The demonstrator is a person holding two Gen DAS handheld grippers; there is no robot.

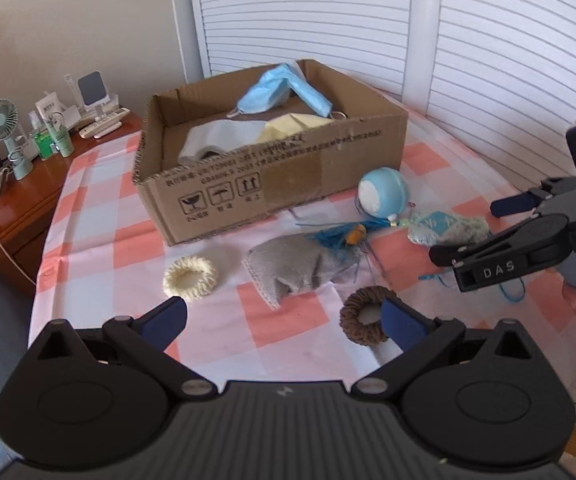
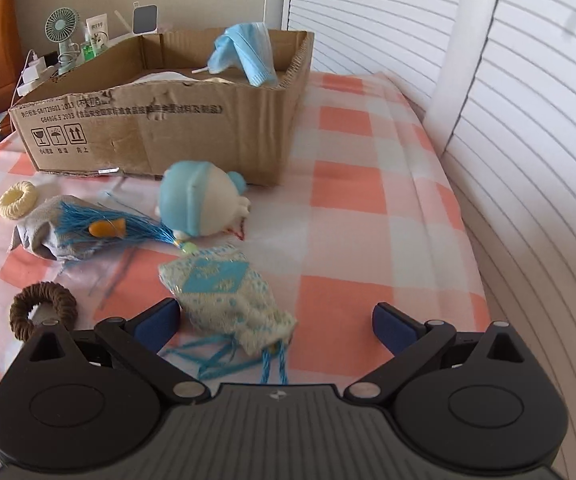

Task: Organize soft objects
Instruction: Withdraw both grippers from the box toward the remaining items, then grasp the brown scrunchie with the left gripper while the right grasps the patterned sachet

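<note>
Centrally, soft items: blue-white pouch [image 2: 223, 300], grey cloth [image 1: 300, 268], plush toy [image 2: 203, 204] & cream ring [image 1: 190, 280] lie on checked bed cover [image 2: 348, 220] beside cardboard box [image 1: 271, 184] w/ face masks [image 1: 283, 92]. Left gripper [image 1: 283, 320] fingers spread wide, empty, near brown ring [image 1: 362, 316]. Right gripper [image 2: 273, 322] fingers also spread, hovering over pouch, no grasp.

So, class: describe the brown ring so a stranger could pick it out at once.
Start at the cardboard box on the checked cloth. In front of it lies a grey cloth; nearer than that, by the left gripper, is the brown ring. The other ring is cream; this one is dark brown.
</note>
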